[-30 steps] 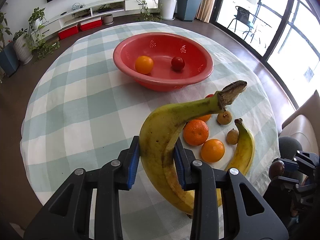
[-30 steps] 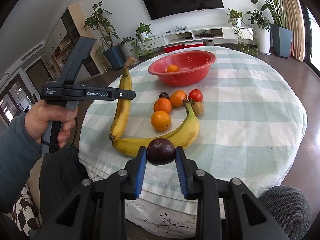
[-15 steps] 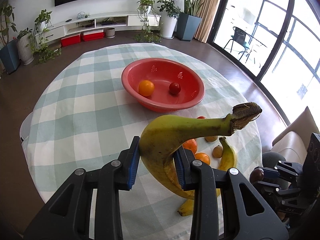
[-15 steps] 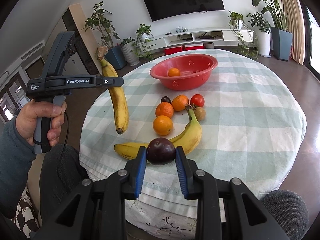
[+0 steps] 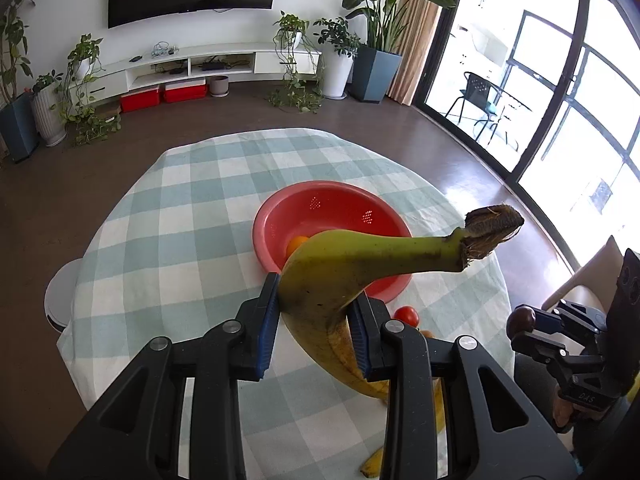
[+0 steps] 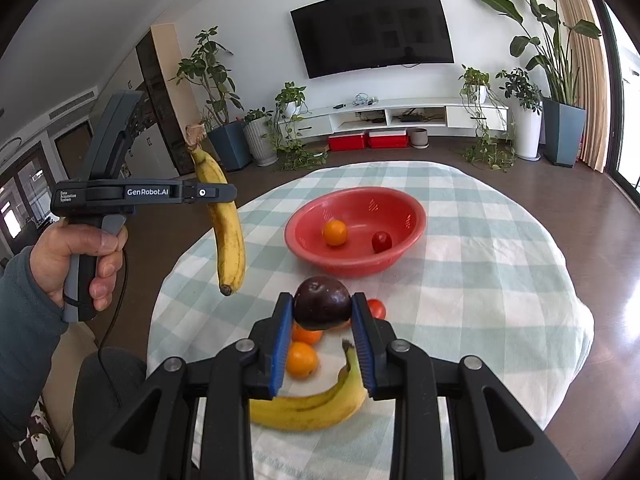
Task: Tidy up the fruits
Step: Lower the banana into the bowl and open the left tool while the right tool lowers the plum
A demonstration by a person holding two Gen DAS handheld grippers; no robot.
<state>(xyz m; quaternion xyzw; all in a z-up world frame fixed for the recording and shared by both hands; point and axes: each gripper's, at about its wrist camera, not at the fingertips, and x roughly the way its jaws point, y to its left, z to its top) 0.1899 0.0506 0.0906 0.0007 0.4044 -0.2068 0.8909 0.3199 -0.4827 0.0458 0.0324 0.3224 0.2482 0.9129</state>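
My left gripper [image 5: 314, 320] is shut on a large banana [image 5: 360, 256], held in the air left of the table; it also shows in the right wrist view [image 6: 226, 216]. My right gripper [image 6: 322, 316] is shut on a dark plum [image 6: 323, 303], lifted above the near fruits; the plum shows in the left wrist view [image 5: 521, 319]. The red bowl [image 6: 400, 258] holds an orange [image 6: 335, 233] and a tomato [image 6: 381, 241]. On the cloth lie a second banana [image 6: 312, 408], two oranges [image 6: 302, 359] and a tomato [image 6: 377, 308].
The round table wears a green-and-white checked cloth [image 6: 480, 280]. A white stool [image 5: 60, 292] stands at the table's left edge. Potted plants and a TV shelf line the far wall. A chair seat [image 6: 112, 368] is below my left hand.
Both grippers have risen. The banana has been lifted well off the table and carried up; the plum has moved up and forward, toward the bowl.
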